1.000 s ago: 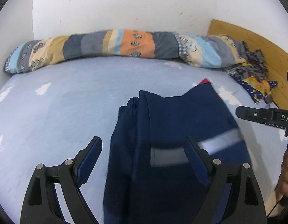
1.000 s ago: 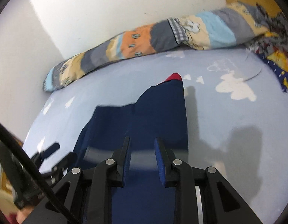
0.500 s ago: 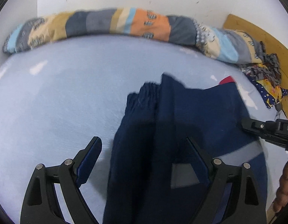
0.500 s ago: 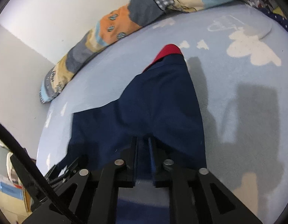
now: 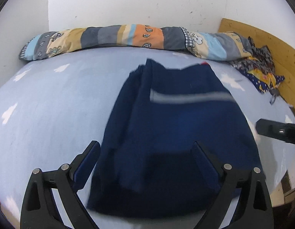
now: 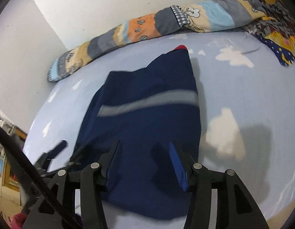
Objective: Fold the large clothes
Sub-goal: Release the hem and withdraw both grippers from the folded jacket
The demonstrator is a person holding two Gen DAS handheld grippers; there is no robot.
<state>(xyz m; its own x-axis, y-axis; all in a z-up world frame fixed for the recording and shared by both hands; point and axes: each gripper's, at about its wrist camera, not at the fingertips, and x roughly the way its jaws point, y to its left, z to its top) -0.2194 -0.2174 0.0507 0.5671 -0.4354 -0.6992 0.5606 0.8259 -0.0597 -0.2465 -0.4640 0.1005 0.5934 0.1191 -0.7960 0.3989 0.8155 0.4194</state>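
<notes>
navy garment (image 5: 178, 133) lies folded on the bed (image 5: 52, 103), left gripper (image 5: 145, 148) wide and opening, right gripper (image 6: 144, 148) opening too, both holding nothing

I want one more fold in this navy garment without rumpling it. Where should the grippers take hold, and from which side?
Grip the navy garment at its near hem, one corner per gripper, coming from the near side. That edge lies flat and free on the bed sheet. The left gripper and right gripper straddle it, jaws opening, unpinched.
</notes>
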